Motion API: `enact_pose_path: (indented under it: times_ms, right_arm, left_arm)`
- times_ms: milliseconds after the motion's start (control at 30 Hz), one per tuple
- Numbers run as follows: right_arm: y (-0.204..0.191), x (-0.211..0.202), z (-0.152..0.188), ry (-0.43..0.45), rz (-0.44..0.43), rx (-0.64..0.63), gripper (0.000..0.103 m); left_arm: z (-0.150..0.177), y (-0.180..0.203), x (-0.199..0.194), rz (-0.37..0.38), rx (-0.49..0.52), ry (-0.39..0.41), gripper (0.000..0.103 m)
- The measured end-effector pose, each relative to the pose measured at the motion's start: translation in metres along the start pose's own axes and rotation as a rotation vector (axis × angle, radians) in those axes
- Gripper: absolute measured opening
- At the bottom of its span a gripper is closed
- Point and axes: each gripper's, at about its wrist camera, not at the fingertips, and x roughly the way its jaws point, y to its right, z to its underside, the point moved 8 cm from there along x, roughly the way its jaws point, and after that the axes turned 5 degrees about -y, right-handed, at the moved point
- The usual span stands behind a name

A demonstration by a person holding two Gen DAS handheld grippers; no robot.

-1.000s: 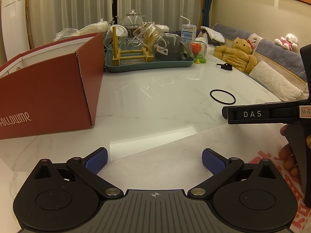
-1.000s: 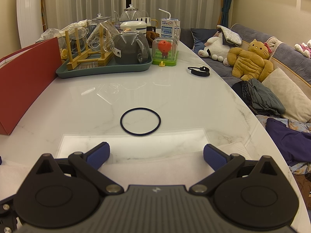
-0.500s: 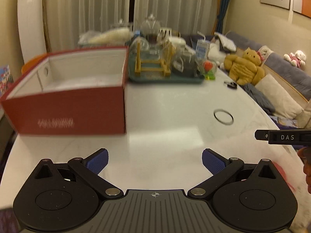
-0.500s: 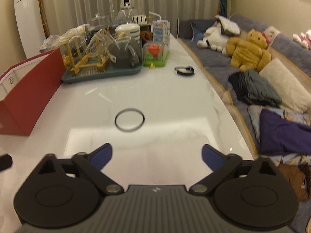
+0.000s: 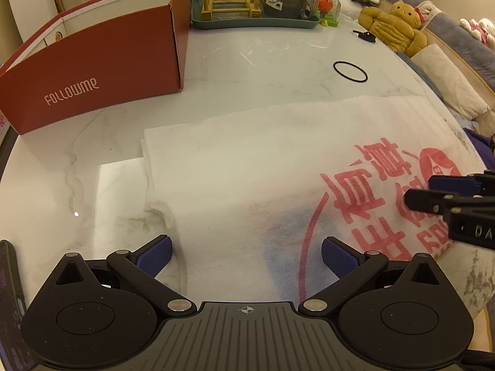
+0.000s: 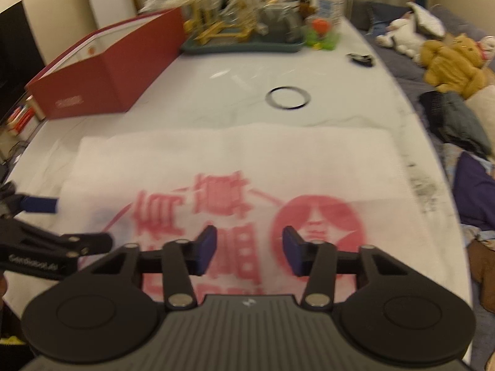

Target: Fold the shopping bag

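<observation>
The shopping bag (image 5: 263, 170) is white with big red writing on it. It lies flat on the marble table (image 5: 253, 61), filling the near half of the left view. Its far edge runs from about 9 o'clock up toward 2 o'clock. At the near left the bag has a little bump and a curled edge, so you cannot see how it is layered there. The red writing is cut off at the bottom by the tongs in both views, so the words cannot be read.

The left gripper (image 5: 247, 255) sits low over the bag with its blue pads wide apart. It holds nothing. The right gripper (image 6: 249, 249) is over the red writing. Its pads are partly closed with a gap between them, and nothing is in the gap. The right view is blurry, so small things far away are hard to make out.

Past the bag, at 1 o'clock in the left view, lies a black ring (image 5: 350, 71). At 10 o'clock stands a red box (image 5: 92, 61), open on top; what is inside is mostly hidden. At 12 o'clock a green tray (image 5: 253, 23) holds glass things. A yellow cat toy (image 5: 394, 24) sits on the sofa at 2 o'clock. A dark flat thing (image 5: 10, 278) at 8 o'clock is cut off by the edge.
</observation>
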Motion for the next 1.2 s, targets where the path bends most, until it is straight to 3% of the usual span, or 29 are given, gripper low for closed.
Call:
enact_pose_path:
  times_ms: [233, 400, 533, 767, 967, 1033, 1067, 1100, 1200]
  right_arm:
    - [-0.048, 0.007, 0.002, -0.035, -0.042, -0.181, 0.042]
    - [-0.06, -0.001, 0.002, -0.03, -0.082, -0.226, 0.042]
    - [-0.084, -0.012, 0.008, -0.022, -0.14, -0.339, 0.042]
    - [-0.15, -0.022, 0.03, -0.028, -0.245, -0.657, 0.042]
    - [-0.193, -0.006, 0.046, -0.041, -0.209, -0.909, 0.042]
    - [-0.199, -0.003, 0.042, -0.035, -0.225, -0.92, 0.034]
    - [-0.201, -0.002, 0.041, -0.047, -0.238, -0.91, 0.011]
    - [-0.202, -0.001, 0.039, -0.057, -0.246, -0.896, 0.002]
    - [-0.197, -0.004, 0.033, -0.047, -0.268, -0.831, 0.001]
  left_arm:
    - [0.0, -0.011, -0.003, -0.006, -0.048, -0.017, 0.103]
    - [0.01, -0.039, -0.011, 0.137, -0.241, -0.029, 0.103]
    - [0.017, -0.062, -0.018, 0.251, -0.394, -0.039, 0.103]
    - [0.027, -0.104, -0.034, 0.451, -0.664, -0.055, 0.103]
    - [0.046, -0.11, -0.031, 0.556, -0.801, -0.073, 0.103]
    - [0.051, -0.107, -0.03, 0.585, -0.819, -0.073, 0.103]
    - [0.053, -0.106, -0.03, 0.601, -0.828, -0.072, 0.103]
    - [0.055, -0.105, -0.03, 0.621, -0.844, -0.068, 0.103]
    - [0.06, -0.105, -0.03, 0.688, -0.915, -0.056, 0.103]
